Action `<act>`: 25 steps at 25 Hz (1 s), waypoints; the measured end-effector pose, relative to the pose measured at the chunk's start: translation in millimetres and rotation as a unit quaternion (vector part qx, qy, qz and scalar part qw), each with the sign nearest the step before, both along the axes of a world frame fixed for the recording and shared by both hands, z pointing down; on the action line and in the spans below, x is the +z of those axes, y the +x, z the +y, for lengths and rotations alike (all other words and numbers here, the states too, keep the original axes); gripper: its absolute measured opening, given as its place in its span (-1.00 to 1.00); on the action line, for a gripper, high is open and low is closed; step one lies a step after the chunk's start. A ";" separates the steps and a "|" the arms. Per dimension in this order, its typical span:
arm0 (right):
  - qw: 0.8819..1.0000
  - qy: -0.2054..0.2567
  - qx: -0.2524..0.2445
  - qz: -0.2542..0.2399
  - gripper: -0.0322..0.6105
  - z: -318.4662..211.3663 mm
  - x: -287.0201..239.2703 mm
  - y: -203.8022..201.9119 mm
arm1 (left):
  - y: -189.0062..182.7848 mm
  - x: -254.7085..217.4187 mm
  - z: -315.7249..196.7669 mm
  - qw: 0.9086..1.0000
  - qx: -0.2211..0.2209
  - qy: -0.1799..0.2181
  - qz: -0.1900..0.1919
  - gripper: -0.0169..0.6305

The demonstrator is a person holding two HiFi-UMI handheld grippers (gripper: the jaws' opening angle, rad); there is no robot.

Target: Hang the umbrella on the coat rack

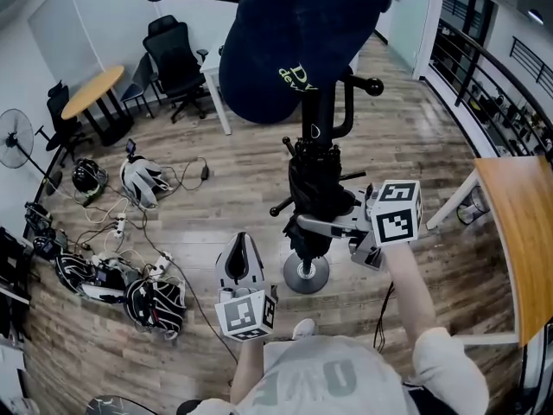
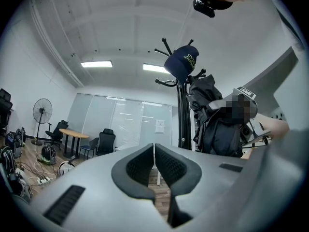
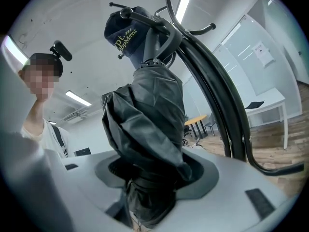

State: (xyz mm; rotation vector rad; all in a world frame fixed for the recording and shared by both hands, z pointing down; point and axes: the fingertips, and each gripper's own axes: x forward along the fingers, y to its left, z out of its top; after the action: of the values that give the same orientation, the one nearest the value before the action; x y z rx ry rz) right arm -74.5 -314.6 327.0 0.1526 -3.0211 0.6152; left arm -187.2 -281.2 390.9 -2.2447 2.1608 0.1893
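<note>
Clamping umbrella (image 3: 145, 115), right claw (image 3: 149, 178) beside coat rack (image 3: 227, 105)

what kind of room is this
Most likely an office or lab workroom: black swivel office chairs near a round wooden table, glass partition walls along the back, and a standing fan in the corner.

A navy cap (image 1: 294, 41) with yellow lettering fills the top of the head view. On the wood-plank floor (image 1: 225, 171) lie helmets (image 1: 143, 180) among tangled cables (image 1: 112, 232). Beyond them stand a black office chair (image 1: 177, 63), a round wooden table (image 1: 93, 92) and a standing fan (image 1: 15, 138).
</note>
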 end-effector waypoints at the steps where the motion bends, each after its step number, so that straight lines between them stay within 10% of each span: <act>1: 1.000 0.001 0.001 0.003 -0.07 -1.0 1.0 -0.4 | -0.2 0.5 -0.1 1.000 0.001 0.000 0.000 -0.85; 25: 0.996 0.047 0.077 0.015 -0.05 -25.1 10.5 8.1 | -4.3 2.9 0.0 1.000 0.004 -0.006 -0.004 -0.85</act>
State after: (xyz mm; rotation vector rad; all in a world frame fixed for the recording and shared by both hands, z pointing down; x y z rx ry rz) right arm -66.4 -339.7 337.5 0.3981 -3.0309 0.4774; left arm -191.5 -281.3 393.8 -2.2575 2.1551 0.1685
